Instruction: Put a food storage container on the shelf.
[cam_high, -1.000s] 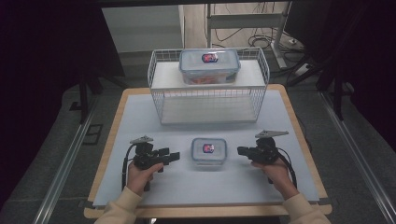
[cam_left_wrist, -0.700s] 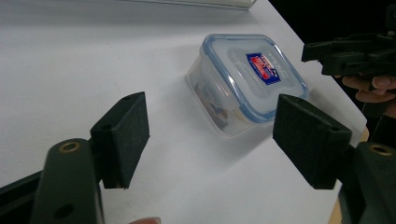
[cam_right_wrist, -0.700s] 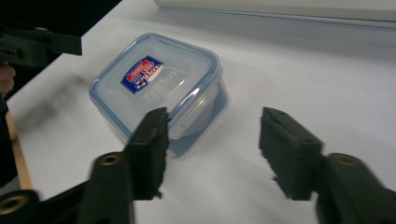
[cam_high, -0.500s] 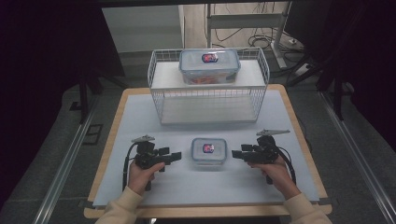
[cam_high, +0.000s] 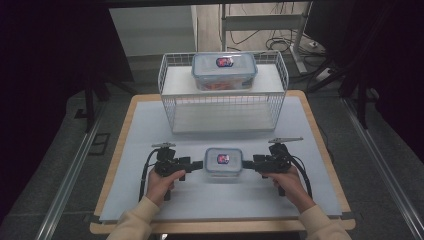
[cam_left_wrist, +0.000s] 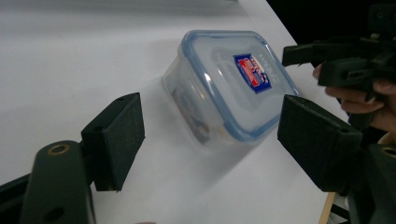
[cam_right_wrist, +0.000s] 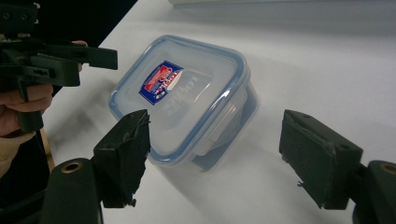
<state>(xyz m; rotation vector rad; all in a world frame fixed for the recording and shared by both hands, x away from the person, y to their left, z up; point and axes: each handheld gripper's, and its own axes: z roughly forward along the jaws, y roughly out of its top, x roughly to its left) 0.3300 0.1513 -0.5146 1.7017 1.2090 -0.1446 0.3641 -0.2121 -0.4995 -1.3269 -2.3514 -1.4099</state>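
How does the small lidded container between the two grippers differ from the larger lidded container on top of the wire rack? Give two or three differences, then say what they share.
The small container sits on the table; the larger container rests on the wire rack. The small container looks squarish and compact; the larger container is wider and oblong. The small container lies between the open left gripper and right gripper; the larger container stands apart from both. Shared: clear bodies, blue-edged lids, a red-and-blue label.
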